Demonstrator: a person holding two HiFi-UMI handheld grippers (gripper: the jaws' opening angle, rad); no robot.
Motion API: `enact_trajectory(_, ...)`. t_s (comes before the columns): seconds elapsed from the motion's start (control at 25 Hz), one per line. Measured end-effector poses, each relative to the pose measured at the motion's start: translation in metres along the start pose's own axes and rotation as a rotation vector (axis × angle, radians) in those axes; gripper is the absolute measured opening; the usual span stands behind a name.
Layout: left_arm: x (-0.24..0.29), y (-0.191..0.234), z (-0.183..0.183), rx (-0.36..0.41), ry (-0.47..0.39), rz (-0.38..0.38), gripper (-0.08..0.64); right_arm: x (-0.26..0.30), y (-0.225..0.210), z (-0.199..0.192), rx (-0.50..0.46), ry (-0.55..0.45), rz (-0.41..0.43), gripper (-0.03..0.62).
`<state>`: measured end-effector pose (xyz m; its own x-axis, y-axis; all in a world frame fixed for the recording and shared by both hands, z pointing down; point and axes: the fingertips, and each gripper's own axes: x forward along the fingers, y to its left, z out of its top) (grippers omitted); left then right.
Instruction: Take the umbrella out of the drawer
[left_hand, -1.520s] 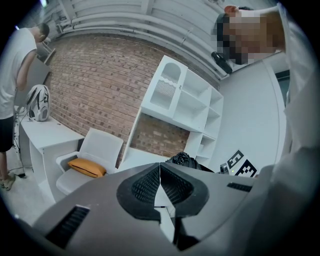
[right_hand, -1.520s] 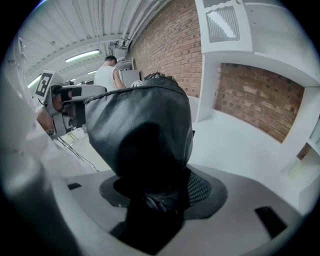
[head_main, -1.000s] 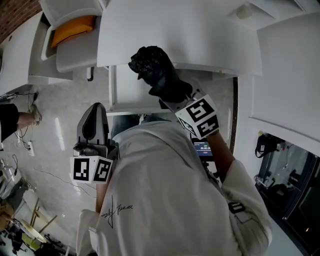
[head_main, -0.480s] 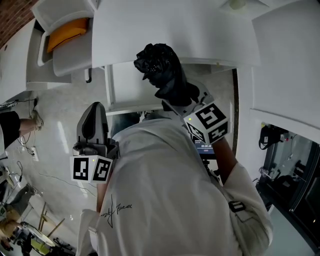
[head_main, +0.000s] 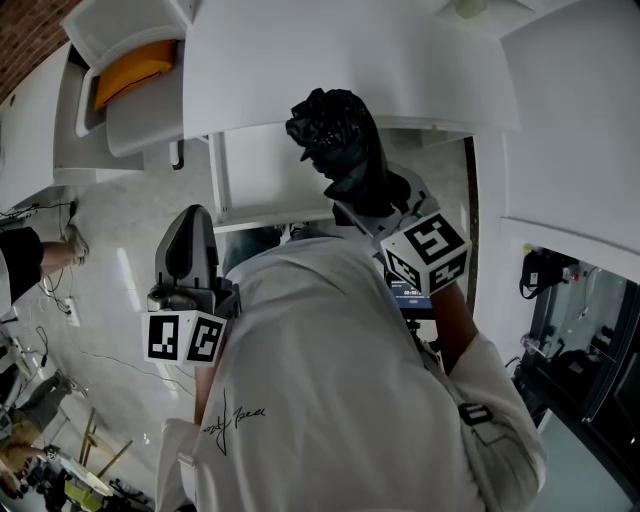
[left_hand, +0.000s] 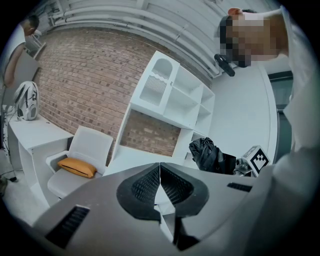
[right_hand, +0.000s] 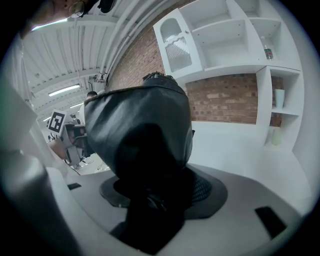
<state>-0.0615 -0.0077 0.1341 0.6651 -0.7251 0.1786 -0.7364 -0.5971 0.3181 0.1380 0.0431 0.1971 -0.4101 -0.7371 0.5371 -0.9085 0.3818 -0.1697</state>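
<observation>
Over white drawer (head_main: 222, 180), my right claw (right_hand: 160, 195) clamps black folded umbrella (right_hand: 145, 135); my left claw (left_hand: 160, 182) closed, empty. Risk: loose fabric slips from grip, umbrella drops.

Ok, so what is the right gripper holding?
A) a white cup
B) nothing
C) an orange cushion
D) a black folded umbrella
D: in the right gripper view, the right gripper has its jaws closed on the black folded umbrella, which sticks up from between them.
</observation>
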Motion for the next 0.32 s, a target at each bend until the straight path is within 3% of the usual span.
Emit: enact_trajectory(0.32, 0.001, -0.007, -0.002, -0.003, 0.005, -0.012, 0.017, -0.014, -0.002, 0.003, 0.02, -0.04, 0.003, 0.249)
